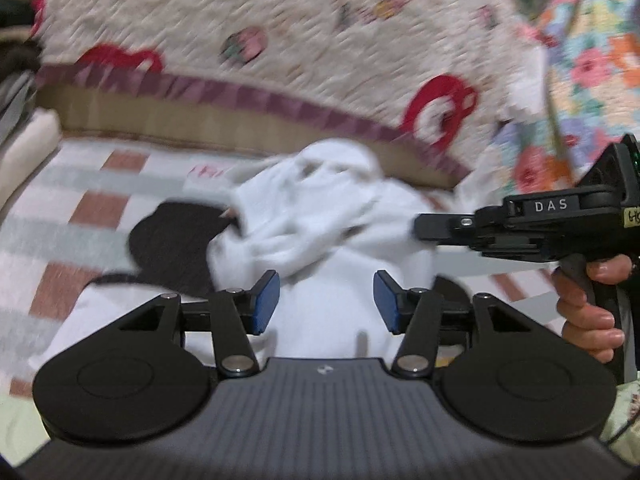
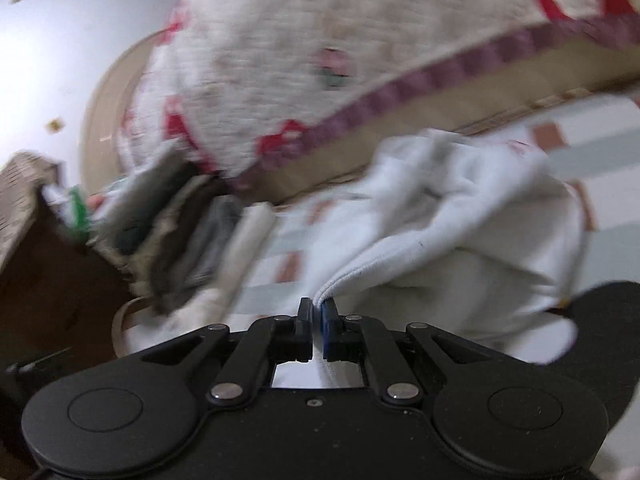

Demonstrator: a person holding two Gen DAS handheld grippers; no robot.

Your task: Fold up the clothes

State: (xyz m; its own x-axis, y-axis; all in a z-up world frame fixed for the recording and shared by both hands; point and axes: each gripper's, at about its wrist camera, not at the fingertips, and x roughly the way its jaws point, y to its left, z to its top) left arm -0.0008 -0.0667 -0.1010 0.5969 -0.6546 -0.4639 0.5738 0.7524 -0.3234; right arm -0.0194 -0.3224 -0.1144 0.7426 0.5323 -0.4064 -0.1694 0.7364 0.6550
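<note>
A crumpled white garment (image 1: 320, 216) lies on the checked bed cover, partly over a dark garment (image 1: 172, 236). My left gripper (image 1: 326, 300) hovers just above the white garment's near part, open, with nothing pinched between its blue pads (image 1: 267, 300). My right gripper (image 2: 317, 322) is shut on a ribbed edge of the white garment (image 2: 440, 216), and the cloth runs up and right from the closed pads. In the left wrist view the right gripper (image 1: 428, 229) reaches in from the right, held by a hand (image 1: 588, 312).
A cream blanket with red shapes and a purple border (image 1: 256, 40) rises behind the clothes. Folded clothes (image 2: 192, 232) are stacked at the left beside a brown box (image 2: 44, 240). A person in floral clothing (image 1: 592, 60) stands at the right. The checked cover (image 1: 80, 208) spreads left.
</note>
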